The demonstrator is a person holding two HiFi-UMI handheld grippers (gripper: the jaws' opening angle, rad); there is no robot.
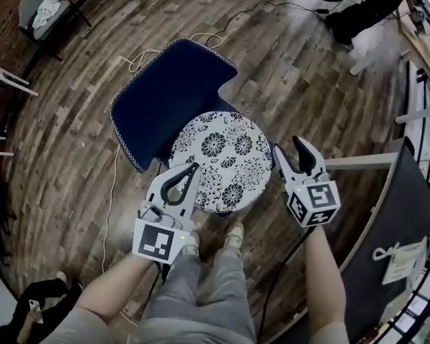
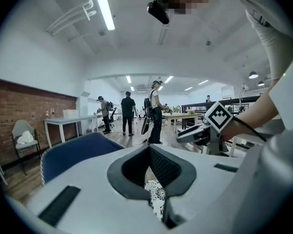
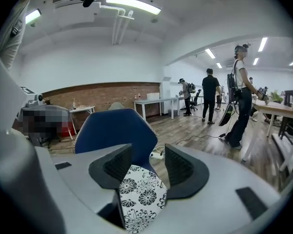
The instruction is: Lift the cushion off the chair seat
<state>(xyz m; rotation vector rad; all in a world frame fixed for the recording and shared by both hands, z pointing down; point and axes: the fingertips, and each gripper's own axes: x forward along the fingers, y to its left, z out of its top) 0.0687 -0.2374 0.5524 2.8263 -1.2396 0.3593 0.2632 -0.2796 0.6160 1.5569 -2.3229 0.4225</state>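
A round white cushion with black flower print (image 1: 222,160) lies on the seat of a dark blue chair (image 1: 168,92). My left gripper (image 1: 193,168) hangs over the cushion's front left edge, its jaws meeting at the tips with nothing between them. My right gripper (image 1: 287,146) stands open just off the cushion's right edge, not touching it. In the left gripper view the cushion (image 2: 155,194) shows below the shut left gripper (image 2: 149,148), with the chair back (image 2: 73,152) at left. In the right gripper view the cushion (image 3: 141,194) shows through the gap of the right gripper (image 3: 148,156), before the chair back (image 3: 117,130).
The person's legs and shoes (image 1: 233,235) stand right in front of the chair. Cables (image 1: 140,59) trail over the wooden floor behind it. A grey chair with a white cloth (image 1: 44,11) stands far left, a desk edge (image 1: 387,192) at right. People (image 3: 239,96) stand further back.
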